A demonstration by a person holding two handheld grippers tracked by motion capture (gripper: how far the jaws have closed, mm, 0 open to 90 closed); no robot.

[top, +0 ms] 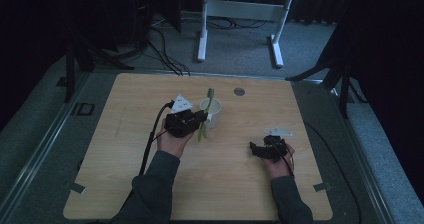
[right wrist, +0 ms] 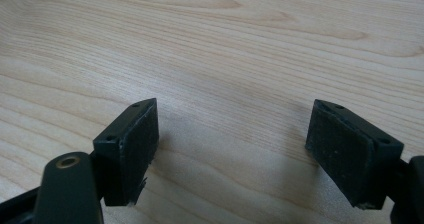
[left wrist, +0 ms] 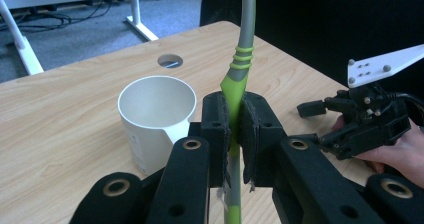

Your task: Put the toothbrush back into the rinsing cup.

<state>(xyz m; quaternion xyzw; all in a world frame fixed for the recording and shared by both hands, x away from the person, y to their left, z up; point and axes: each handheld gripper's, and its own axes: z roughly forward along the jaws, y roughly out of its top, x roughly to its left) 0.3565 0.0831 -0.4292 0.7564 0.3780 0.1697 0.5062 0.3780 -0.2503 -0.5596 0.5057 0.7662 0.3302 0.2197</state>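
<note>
Toothbrush pinched upright beside the cup, mid-table.

The left gripper [left wrist: 234, 134] clamps its pads on the green-and-grey toothbrush [left wrist: 239, 71], which stands nearly upright just beside the white cup [left wrist: 156, 116], both well in from every edge of the table [top: 150, 194]. Off to the side, the right gripper [right wrist: 232, 149] sits low with jaws spread wide, bare wood between them.

Two black padded jaws of the right gripper [right wrist: 232, 154] rise from the bottom edge, standing wide apart with nothing between them. Beneath and beyond them lies a pale wooden tabletop [right wrist: 235, 49] with flowing grain lines.
</note>
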